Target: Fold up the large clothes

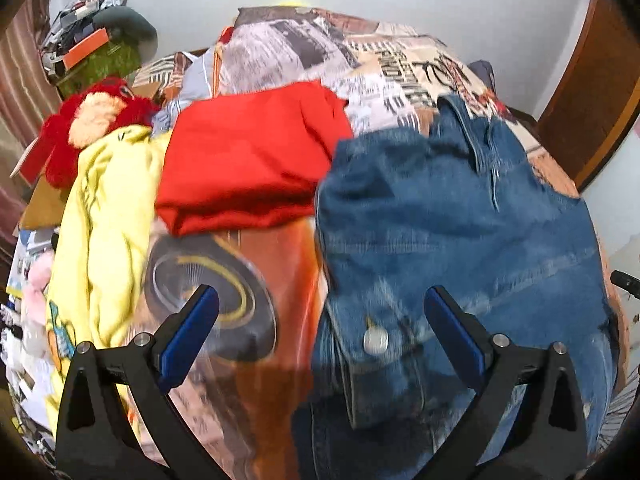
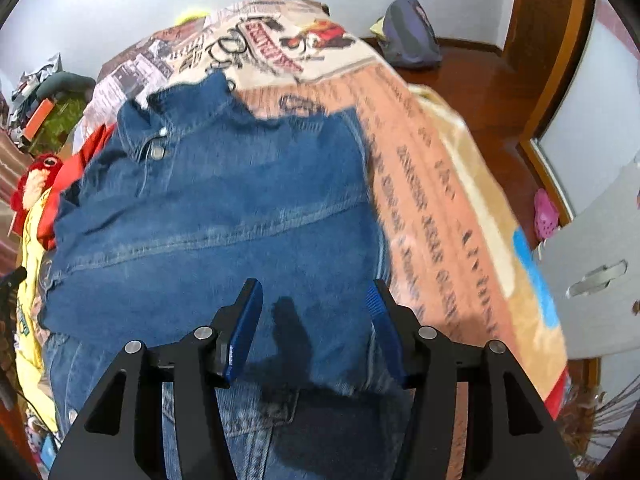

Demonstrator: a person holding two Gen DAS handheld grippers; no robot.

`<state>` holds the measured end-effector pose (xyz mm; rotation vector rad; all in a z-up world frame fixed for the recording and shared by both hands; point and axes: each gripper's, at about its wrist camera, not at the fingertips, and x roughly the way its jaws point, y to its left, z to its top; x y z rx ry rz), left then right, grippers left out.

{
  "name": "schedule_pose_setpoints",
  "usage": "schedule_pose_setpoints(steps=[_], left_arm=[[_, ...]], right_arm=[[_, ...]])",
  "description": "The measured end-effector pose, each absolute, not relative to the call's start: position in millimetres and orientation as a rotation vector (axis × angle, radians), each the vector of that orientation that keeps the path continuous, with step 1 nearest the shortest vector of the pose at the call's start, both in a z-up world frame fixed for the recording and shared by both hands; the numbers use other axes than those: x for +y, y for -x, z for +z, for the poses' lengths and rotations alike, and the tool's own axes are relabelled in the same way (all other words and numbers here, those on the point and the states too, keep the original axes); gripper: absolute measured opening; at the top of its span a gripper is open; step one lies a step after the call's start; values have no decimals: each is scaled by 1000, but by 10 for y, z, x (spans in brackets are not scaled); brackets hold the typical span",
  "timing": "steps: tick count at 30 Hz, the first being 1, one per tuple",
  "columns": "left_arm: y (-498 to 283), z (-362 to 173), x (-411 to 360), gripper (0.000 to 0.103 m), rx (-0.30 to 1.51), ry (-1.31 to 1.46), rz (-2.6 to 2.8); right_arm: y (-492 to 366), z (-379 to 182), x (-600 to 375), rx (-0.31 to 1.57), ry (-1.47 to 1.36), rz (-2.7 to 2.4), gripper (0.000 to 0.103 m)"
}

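Observation:
A blue denim jacket lies spread on a bed with a printed bedspread, its collar toward the far end. My left gripper hovers open and wide over the jacket's left edge, where a metal button shows. Nothing sits between its blue pads. In the right wrist view the denim jacket fills the middle. My right gripper hangs just above its near part, jaws apart and not pinching the cloth. A folded red garment and a crumpled yellow garment lie left of the jacket.
A red plush toy and a cluttered pile sit at the bed's far left. Bare bedspread runs along the jacket's right side. On the wooden floor stand a purple backpack, a pink shoe and a white cabinet.

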<state>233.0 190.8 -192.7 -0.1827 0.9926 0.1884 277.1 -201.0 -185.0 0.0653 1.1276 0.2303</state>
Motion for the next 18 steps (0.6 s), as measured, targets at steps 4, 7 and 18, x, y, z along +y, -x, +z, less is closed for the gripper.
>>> schedule_pose_setpoints(steps=[4,7,18], left_arm=[[-2568,-1971,2007,103,990,226,163],[-2757,-2098,2069,103,1019,265,145],[-3213,-2640,2318,103,1101,527,71]], right_arm=[[-2977,-1826,-2043,1112,-69,232,53],[-3200,-1926,-2086,1138,-95,237,54],[-3869,-2426,-2129,1252,-250,264,54]])
